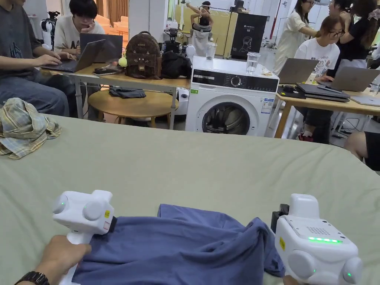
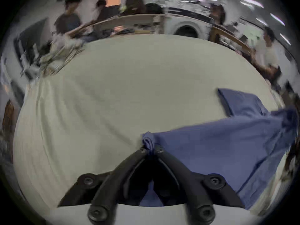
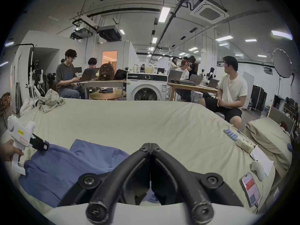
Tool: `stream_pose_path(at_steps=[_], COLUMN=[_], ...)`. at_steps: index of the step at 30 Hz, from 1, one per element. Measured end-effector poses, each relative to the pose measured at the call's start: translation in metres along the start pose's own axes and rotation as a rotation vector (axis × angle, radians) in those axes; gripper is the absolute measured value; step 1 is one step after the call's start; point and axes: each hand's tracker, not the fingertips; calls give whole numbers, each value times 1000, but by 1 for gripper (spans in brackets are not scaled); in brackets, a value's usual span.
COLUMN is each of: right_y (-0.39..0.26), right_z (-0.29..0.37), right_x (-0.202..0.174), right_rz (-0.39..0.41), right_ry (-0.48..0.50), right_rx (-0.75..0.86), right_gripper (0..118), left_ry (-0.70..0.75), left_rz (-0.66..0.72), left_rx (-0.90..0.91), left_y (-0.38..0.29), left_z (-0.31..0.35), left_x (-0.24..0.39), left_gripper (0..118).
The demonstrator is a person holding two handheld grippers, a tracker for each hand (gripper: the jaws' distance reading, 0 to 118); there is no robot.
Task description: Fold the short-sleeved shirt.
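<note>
A blue short-sleeved shirt lies rumpled on the pale green bed sheet at the near edge, one sleeve spread flat toward the far side. My left gripper is at the shirt's left edge. In the left gripper view its jaws are shut on a small bunch of blue cloth. My right gripper is at the shirt's right edge, where the cloth rises in a peak. Its jaws are pressed together, with blue cloth hanging beneath them. The left gripper also shows in the right gripper view.
A crumpled plaid garment sits at the bed's far left. A phone, a white controller and a pillow lie at the bed's right. Beyond the bed stand a washing machine and tables with seated people.
</note>
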Motion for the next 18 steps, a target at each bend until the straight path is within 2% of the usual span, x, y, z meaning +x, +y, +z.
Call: stream_pose_path(at_steps=[2, 4, 10, 11, 12, 13, 14, 18], right_y=[1, 1, -12, -18, -24, -30, -37, -58], right_z=[-4, -8, -30, -35, -38, -43, -49, -70], right_x=[8, 19, 44, 47, 49, 50, 51, 43], right_rz=[-9, -11, 4, -8, -19, -16, -35, -43], right_ry=[-15, -14, 33, 42, 46, 68, 83, 102], right_rx=[-24, -53, -316, -351, -391, -447, -470, -556], right_gripper=[0, 0, 0, 9, 27, 51, 58, 58], left_ry=[-62, -32, -39, -32, -38, -44, -37, -28], left_rz=[36, 73, 98, 112, 121, 134, 142, 130], left_rx=[30, 83, 196, 222, 230, 244, 252, 255], left_y=[-8, -17, -38, -41, -43, -46, -48, -54], left_z=[13, 27, 80, 89, 96, 105, 112, 126], left_x=[1, 3, -13, -16, -20, -22, -24, -28], left_gripper=[0, 0, 0, 0, 0, 0, 0, 0])
